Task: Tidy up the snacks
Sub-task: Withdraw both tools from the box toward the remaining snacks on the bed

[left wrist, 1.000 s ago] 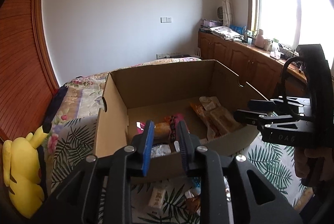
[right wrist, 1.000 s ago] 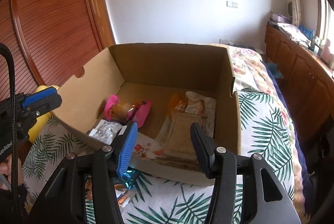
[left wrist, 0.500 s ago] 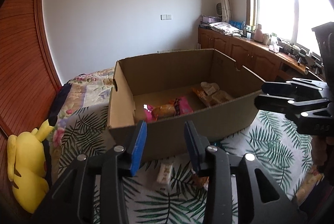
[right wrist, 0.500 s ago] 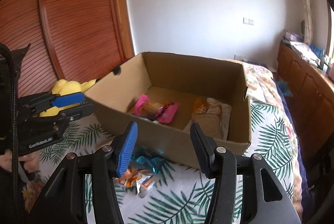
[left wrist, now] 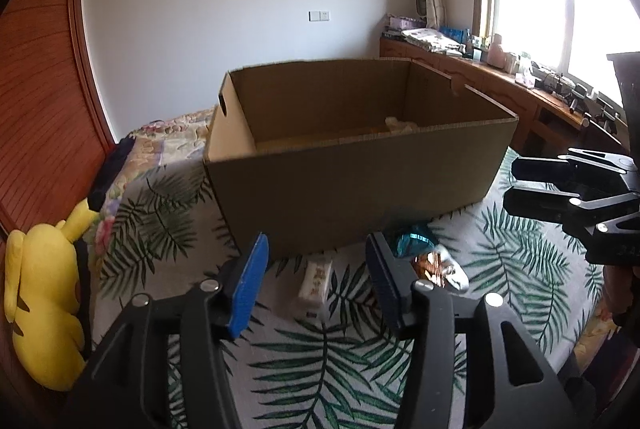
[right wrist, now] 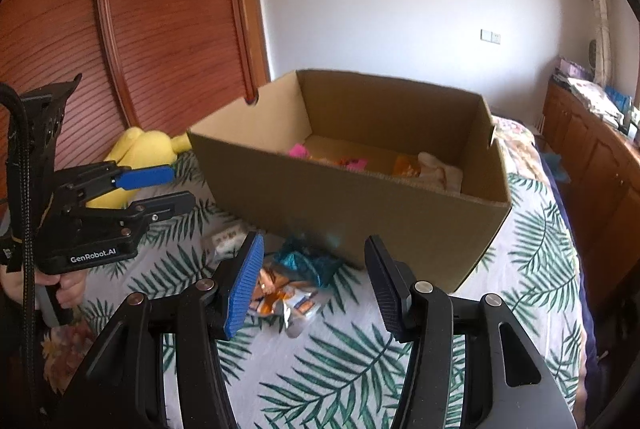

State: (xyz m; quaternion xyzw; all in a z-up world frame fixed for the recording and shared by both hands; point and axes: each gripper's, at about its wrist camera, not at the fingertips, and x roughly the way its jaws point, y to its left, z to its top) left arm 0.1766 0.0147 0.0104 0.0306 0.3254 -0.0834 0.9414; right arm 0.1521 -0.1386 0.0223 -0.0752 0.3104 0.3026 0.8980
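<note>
Landmark: the cardboard box (left wrist: 360, 165) on the palm-leaf bedspread (left wrist: 320, 381).

Your left gripper (left wrist: 316, 283) hangs in front of the box's near wall, jaws apart and opening, pads pressing on nothing. Seen between the fingers, lower down on the bedspread: a cream snack bar packet (left wrist: 316, 283), lying lengthwise just off the box's near wall. Right of it, at the box's foot, a teal foil packet (left wrist: 412, 243), and touching that an orange-and-white snack packet (left wrist: 440, 269).

Your right gripper (right wrist: 314, 285) also stands in front of the box, jaws parted and holding nothing. The orange-and-white packet (right wrist: 284, 297) lies past its blue pad (right wrist: 244, 289), the teal foil packet (right wrist: 308, 263) between that and the box (right wrist: 360, 213). The cream packet (right wrist: 226, 239) sits further left along the box's near wall.

View differences:
- Right wrist view looks over the box's near rim: pink wrappers (right wrist: 298, 150), an orange packet (right wrist: 406, 165) and a pale bag (right wrist: 438, 169) on the box floor. Left wrist view shows only the pale bag's top (left wrist: 400, 125) above the rim.
- Right wrist view shows your left gripper (right wrist: 168, 189) from the side, left of the box, a hand (right wrist: 68, 287) on its grip.
- Left wrist view shows your right gripper (left wrist: 520, 185) at the box's right end.
- The yellow plush toy (left wrist: 44, 305) lies left of the box in both views (right wrist: 140, 153).
</note>
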